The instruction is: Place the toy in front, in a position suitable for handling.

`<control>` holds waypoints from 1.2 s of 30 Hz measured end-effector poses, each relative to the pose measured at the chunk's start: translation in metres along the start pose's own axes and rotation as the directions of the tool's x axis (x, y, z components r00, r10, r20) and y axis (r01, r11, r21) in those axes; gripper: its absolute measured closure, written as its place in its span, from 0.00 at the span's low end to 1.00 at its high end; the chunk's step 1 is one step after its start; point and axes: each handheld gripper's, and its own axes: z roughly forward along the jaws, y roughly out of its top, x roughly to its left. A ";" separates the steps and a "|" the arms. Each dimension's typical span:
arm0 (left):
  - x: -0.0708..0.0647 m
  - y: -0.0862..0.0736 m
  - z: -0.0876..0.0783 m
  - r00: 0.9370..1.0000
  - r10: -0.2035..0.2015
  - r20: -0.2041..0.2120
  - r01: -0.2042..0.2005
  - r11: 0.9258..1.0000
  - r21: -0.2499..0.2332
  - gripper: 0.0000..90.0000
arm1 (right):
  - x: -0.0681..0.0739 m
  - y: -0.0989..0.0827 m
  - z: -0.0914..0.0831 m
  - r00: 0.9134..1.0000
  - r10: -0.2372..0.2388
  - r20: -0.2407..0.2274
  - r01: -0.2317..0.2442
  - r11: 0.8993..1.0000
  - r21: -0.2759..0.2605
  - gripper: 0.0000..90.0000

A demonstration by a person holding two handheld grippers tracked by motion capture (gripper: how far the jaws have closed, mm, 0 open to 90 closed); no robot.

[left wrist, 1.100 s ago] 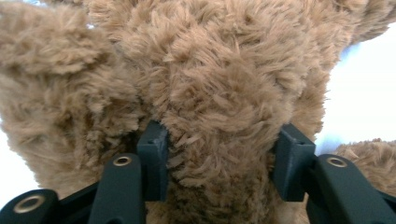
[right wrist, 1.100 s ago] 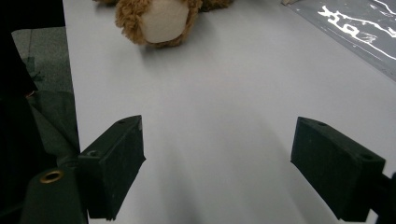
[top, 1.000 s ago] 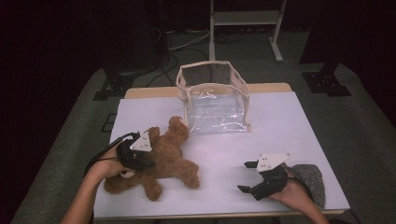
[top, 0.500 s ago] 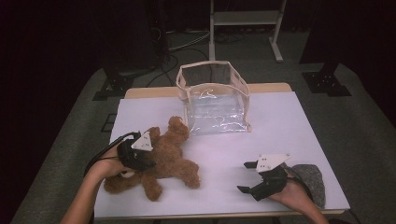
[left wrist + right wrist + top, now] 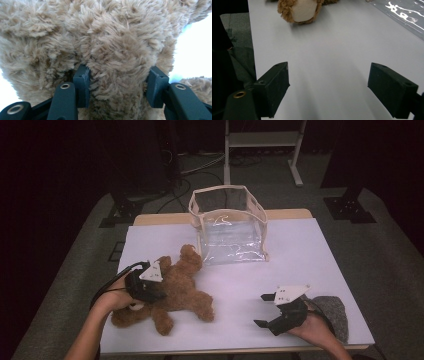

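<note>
A brown teddy bear point(image 5: 170, 292) lies sprawled on the white desk point(image 5: 310, 255), near its front left corner and just in front of a clear plastic bag point(image 5: 229, 227) with a cream trim that stands open in the middle. The left gripper point(image 5: 147, 287) sits on the bear's body; in the left gripper view its fingers point(image 5: 82, 86) are pressed into the fur on either side of a thick fold, partly closed around it. The right gripper point(image 5: 270, 310) rests at the front right of the desk, well apart from the bear, its fingers point(image 5: 274, 86) spread wide with nothing between them, beside a grey cloth point(image 5: 332, 315).
</note>
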 end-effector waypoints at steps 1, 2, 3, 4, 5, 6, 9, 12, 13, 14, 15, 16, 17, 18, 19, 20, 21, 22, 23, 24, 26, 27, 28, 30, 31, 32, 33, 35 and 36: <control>0.000 0.000 0.000 1.000 -0.001 0.000 0.001 1.000 0.001 0.53 | 0.000 0.000 0.000 1.000 -0.001 0.000 0.001 1.000 0.001 0.18; 0.000 0.000 0.000 1.000 -0.001 -0.001 0.001 1.000 0.002 0.52 | 0.000 0.000 0.000 1.000 -0.002 -0.001 0.002 1.000 0.001 0.18; 0.000 0.000 0.000 1.000 -0.002 -0.001 0.002 1.000 0.001 0.52 | 0.000 0.000 0.000 1.000 -0.002 -0.001 0.002 1.000 0.001 0.18; -0.001 0.001 0.000 1.000 0.004 -0.004 -0.004 1.000 0.003 0.53 | 0.000 0.000 0.001 1.000 -0.002 -0.002 0.002 1.000 0.002 0.18; -0.001 0.001 0.000 1.000 0.004 -0.004 -0.004 1.000 0.003 0.53 | 0.000 0.000 0.001 1.000 -0.002 -0.002 0.002 1.000 0.002 0.18; -0.001 0.001 -0.001 1.000 0.006 -0.005 -0.006 1.000 0.004 0.53 | 0.000 0.000 0.001 1.000 -0.002 -0.002 0.002 1.000 0.002 0.18; -0.002 0.001 -0.001 1.000 -0.003 -0.008 0.003 1.000 0.002 0.57 | 0.000 0.000 0.001 1.000 0.000 -0.004 0.001 1.000 0.003 0.18; -0.004 0.002 -0.005 1.000 0.016 -0.018 -0.016 1.000 0.000 0.63 | -0.001 0.000 0.003 1.000 -0.002 -0.006 0.002 1.000 0.005 0.18; -0.005 0.002 -0.006 1.000 0.017 -0.017 -0.017 1.000 -0.002 0.63 | -0.001 0.000 0.003 1.000 -0.002 -0.006 0.002 1.000 0.005 0.18; -0.006 0.002 -0.009 1.000 0.009 -0.020 -0.009 1.000 -0.009 0.67 | -0.001 0.000 0.003 1.000 0.001 -0.007 -0.001 1.000 0.010 0.18; -0.006 0.002 -0.009 1.000 0.009 -0.020 -0.009 1.000 -0.009 0.69 | -0.001 0.000 0.003 1.000 0.001 -0.006 -0.001 1.000 0.010 0.18; -0.006 0.002 -0.010 1.000 0.008 -0.030 -0.008 1.000 -0.015 0.69 | -0.001 0.000 0.003 1.000 0.001 -0.006 -0.001 1.000 0.010 0.18; -0.007 0.002 -0.011 0.999 0.016 -0.038 -0.017 1.000 -0.014 0.70 | -0.001 0.000 0.003 1.000 0.001 -0.006 -0.001 1.000 0.009 0.18; -0.008 0.002 -0.011 0.999 0.020 -0.044 -0.021 1.000 -0.023 0.72 | -0.002 -0.001 0.003 1.000 0.002 -0.003 -0.002 1.000 0.008 0.18; -0.009 0.002 -0.012 0.999 0.020 -0.046 -0.022 0.999 -0.028 0.72 | -0.002 -0.001 0.003 1.000 0.002 -0.003 -0.002 1.000 0.008 0.18; -0.011 0.001 -0.014 0.998 0.031 -0.052 -0.033 0.999 -0.039 0.73 | -0.002 -0.001 0.003 1.000 0.003 -0.001 -0.003 1.000 0.006 0.18; -0.011 0.001 -0.014 0.998 0.031 -0.052 -0.033 0.999 -0.039 0.74 | -0.003 -0.001 0.003 1.000 0.002 -0.001 -0.002 1.000 0.005 0.18; -0.012 0.001 -0.015 0.998 0.033 -0.050 -0.035 0.999 -0.041 0.74 | -0.003 -0.001 0.003 1.000 0.003 0.000 -0.003 1.000 0.004 0.18; -0.013 0.000 -0.016 0.998 0.037 -0.052 -0.039 0.998 -0.042 0.74 | -0.003 -0.001 0.003 1.000 0.003 0.000 -0.003 1.000 0.004 0.18; -0.014 0.000 -0.016 0.998 0.036 -0.057 -0.039 0.998 -0.049 0.74 | -0.003 -0.001 0.003 1.000 0.003 0.000 -0.003 1.000 0.005 0.18; -0.016 0.001 -0.020 0.998 0.034 -0.056 -0.038 0.997 -0.069 0.74 | -0.003 -0.001 0.002 1.000 0.003 0.001 -0.003 1.000 0.004 0.18; -0.016 0.001 -0.020 0.998 0.034 -0.056 -0.038 0.997 -0.069 0.75 | -0.003 -0.001 0.002 1.000 0.003 0.001 -0.003 1.000 0.004 0.18; -0.017 0.001 -0.022 0.998 0.033 -0.054 -0.037 0.996 -0.081 0.75 | -0.003 -0.001 0.002 1.000 0.001 0.005 -0.001 1.000 0.003 0.18; -0.018 0.002 -0.024 0.999 0.025 -0.033 -0.028 0.994 -0.105 0.75 | -0.003 -0.001 0.001 1.000 0.004 0.006 -0.004 1.000 0.002 0.18; -0.020 0.005 -0.025 1.000 0.025 -0.006 -0.025 0.991 -0.128 0.75 | -0.004 -0.001 0.000 1.000 0.007 0.010 -0.007 1.000 -0.001 0.18; -0.022 0.007 -0.025 1.000 0.029 0.004 -0.028 0.990 -0.137 0.75 | -0.004 -0.001 -0.001 1.000 0.010 0.011 -0.009 1.000 -0.006 0.18; -0.022 0.007 -0.025 1.000 0.029 0.004 -0.028 0.990 -0.137 0.75 | -0.004 0.000 -0.002 1.000 0.012 0.013 -0.012 1.000 -0.009 0.18; -0.025 0.013 -0.023 0.999 0.044 0.018 -0.041 0.988 -0.149 0.75 | -0.005 0.000 -0.003 1.000 0.013 0.016 -0.013 1.000 -0.012 0.18; -0.028 0.018 -0.021 0.998 0.050 0.025 -0.045 0.986 -0.159 0.75 | -0.005 0.000 -0.005 1.000 0.013 0.019 -0.012 1.000 -0.013 0.18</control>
